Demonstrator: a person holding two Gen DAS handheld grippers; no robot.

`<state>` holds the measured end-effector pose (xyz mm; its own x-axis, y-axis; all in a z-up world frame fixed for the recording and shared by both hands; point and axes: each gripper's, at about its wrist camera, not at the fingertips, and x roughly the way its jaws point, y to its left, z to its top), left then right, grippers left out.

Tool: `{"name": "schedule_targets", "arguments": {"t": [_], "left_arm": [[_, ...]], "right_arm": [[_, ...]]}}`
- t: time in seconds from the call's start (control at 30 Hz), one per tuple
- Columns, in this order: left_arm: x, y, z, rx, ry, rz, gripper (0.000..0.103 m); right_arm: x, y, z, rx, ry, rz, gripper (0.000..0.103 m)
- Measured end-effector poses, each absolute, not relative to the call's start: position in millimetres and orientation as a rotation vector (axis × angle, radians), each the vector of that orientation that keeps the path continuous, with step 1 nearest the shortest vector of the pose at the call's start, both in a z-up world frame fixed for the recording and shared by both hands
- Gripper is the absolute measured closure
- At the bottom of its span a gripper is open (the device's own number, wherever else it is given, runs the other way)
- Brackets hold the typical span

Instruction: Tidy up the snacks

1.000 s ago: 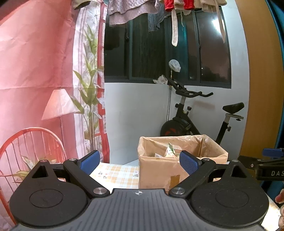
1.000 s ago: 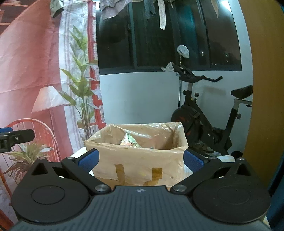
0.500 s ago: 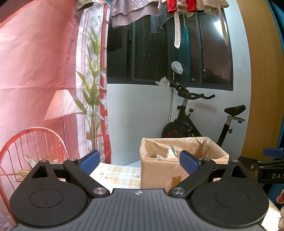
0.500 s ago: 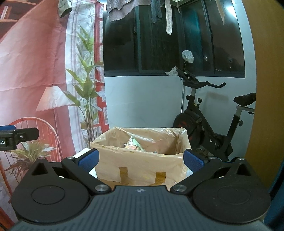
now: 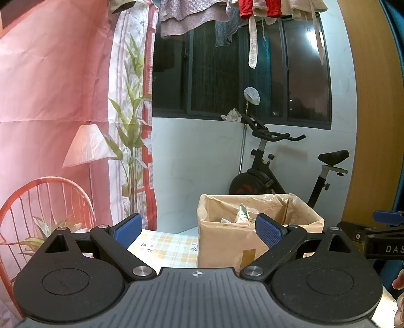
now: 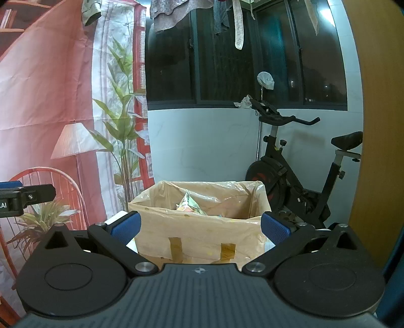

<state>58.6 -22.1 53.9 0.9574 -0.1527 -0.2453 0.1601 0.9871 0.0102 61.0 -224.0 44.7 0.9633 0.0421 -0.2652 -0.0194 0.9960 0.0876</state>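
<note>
The snack packet (image 6: 188, 203) is standing upright inside the cardboard box (image 6: 199, 233), its crimped top poking above the plastic liner; in the left wrist view the same packet (image 5: 243, 215) is showing over the box's (image 5: 227, 247) rim. The box is sitting on the table (image 5: 166, 248) with the checked cloth, beyond both tools. You are holding the left tongs (image 5: 197, 230) spread wide with nothing between the blue pads, and the right tongs (image 6: 199, 228) equally wide and empty (its tip (image 5: 386, 218) is peeking in at the left camera's right edge). Compared with a second ago, both cameras are tilting slightly upward: the box is sitting a little lower in each view, and more of the hanging laundry (image 5: 202, 17) is showing above the exercise bike (image 5: 277, 166).
</note>
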Motion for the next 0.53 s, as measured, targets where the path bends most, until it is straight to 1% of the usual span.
{"name": "schedule_targets", "arguments": {"t": [0.53], "left_arm": [[57.0,-22.1,52.7,0.021,0.238,-0.157,0.006]], "right_arm": [[59.7,-226.8,43.4,0.091,0.271,0.023,0.0]]}}
